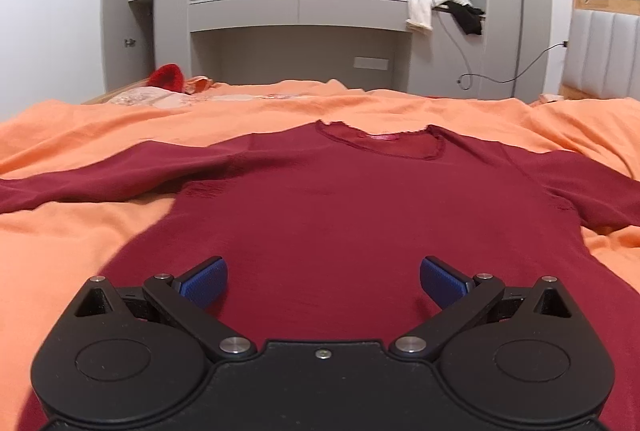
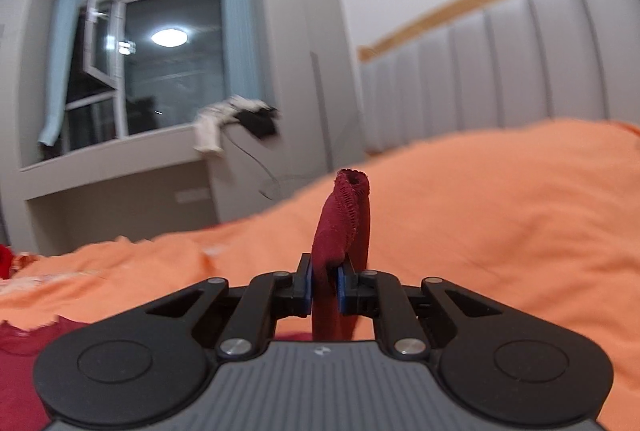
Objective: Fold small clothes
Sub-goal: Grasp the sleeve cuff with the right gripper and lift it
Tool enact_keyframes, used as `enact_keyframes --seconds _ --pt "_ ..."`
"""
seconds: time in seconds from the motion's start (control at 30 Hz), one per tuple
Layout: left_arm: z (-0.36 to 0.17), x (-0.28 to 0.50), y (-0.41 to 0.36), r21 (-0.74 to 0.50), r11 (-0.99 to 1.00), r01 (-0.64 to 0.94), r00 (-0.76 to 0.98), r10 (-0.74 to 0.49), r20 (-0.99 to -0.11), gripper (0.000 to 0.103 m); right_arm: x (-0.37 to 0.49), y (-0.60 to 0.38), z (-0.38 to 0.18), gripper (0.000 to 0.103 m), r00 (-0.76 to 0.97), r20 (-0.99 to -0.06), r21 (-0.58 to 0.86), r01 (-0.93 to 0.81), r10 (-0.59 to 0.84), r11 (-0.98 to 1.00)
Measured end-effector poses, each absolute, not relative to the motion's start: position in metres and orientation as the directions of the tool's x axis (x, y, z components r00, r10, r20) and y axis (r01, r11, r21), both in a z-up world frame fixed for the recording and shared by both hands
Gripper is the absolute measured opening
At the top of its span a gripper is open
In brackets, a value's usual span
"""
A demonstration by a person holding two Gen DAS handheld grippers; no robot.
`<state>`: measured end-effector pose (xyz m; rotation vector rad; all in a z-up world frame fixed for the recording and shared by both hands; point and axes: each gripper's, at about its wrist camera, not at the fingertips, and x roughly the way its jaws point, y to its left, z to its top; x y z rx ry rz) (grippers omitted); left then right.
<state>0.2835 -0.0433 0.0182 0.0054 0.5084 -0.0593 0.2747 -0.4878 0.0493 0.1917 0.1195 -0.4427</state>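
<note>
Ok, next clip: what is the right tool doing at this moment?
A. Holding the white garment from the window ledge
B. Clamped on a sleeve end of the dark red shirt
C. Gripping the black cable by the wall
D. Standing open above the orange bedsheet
B: in the right wrist view the right tool has its blue pads pressed on the sleeve end of the dark red shirt, with the cuff sticking up past them.

We record one bed under a rumpled orange cloth sheet [image 1: 120, 231]. Directly on it we list a dark red knit long-sleeved top [image 1: 320, 215], spread flat, and a bright red fuzzy item [image 1: 168, 77] at the far edge.
</note>
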Motion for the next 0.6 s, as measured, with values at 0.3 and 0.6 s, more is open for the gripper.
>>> enact_keyframes --seconds 0.3,0.6 --pt "0.043 0.286 -0.012 -0.059 0.998 -0.027 0.882 -0.004 -0.471 0.102 0.306 -0.357 0.118 0.012 0.987 -0.041 0.027 0.157 -0.156 0.987" --pt "0.061 0.291 0.048 -0.17 0.96 -0.224 0.864 0.115 -0.49 0.102 0.337 -0.177 0.109 0.011 0.991 -0.082 -0.279 -0.127 0.108 0.952"
